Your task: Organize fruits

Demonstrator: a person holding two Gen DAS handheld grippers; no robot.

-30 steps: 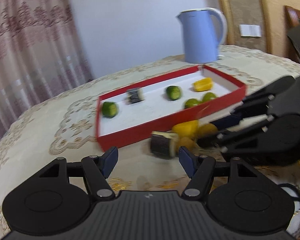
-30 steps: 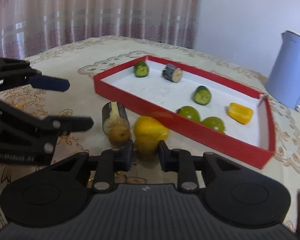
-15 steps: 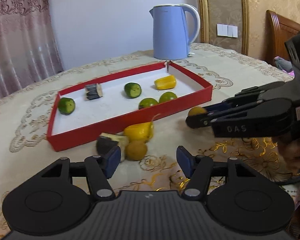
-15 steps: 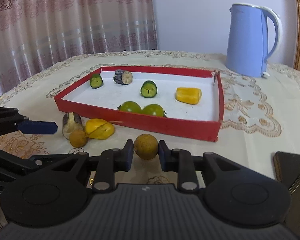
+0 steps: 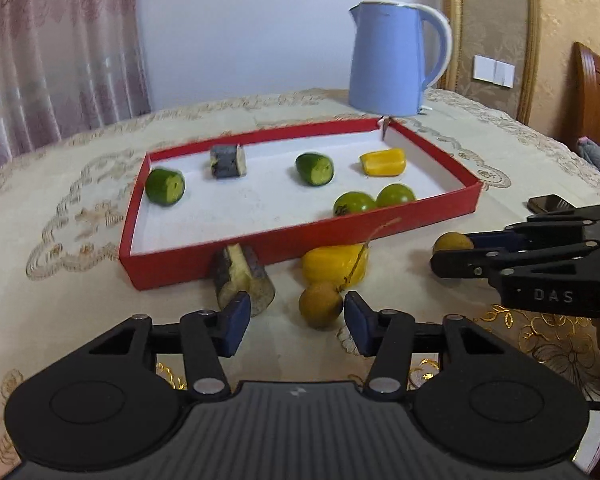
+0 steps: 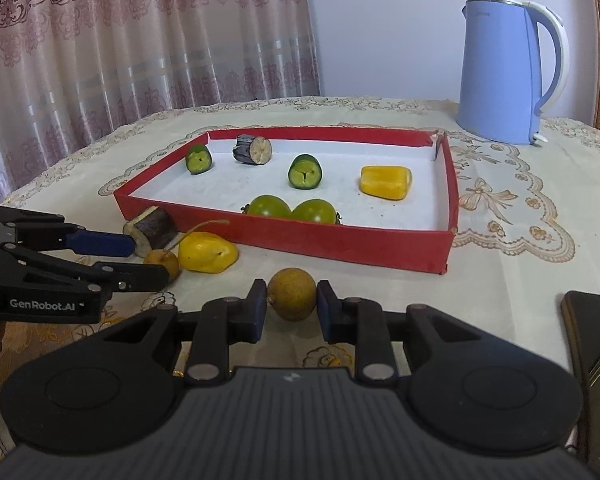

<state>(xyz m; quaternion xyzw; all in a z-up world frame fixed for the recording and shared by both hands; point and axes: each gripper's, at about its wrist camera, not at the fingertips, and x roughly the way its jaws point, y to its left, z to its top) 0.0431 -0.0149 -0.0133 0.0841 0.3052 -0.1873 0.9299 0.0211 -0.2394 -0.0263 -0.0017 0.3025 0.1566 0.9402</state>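
Observation:
A red tray with a white floor holds two cucumber pieces, an eggplant piece, a yellow pepper piece and two green tomatoes. In front of it lie an eggplant piece, a yellow pepper piece and a brown longan. My left gripper is open, with that longan between its fingertips on the right side. My right gripper is shut on a second brown longan, also seen in the left wrist view, low over the cloth.
A blue kettle stands behind the tray. A dark phone lies at the right on the embroidered tablecloth. Curtains hang at the back left.
My right gripper carried its longan away from the pile to the right. My left gripper moved in to the eggplant and the other longan.

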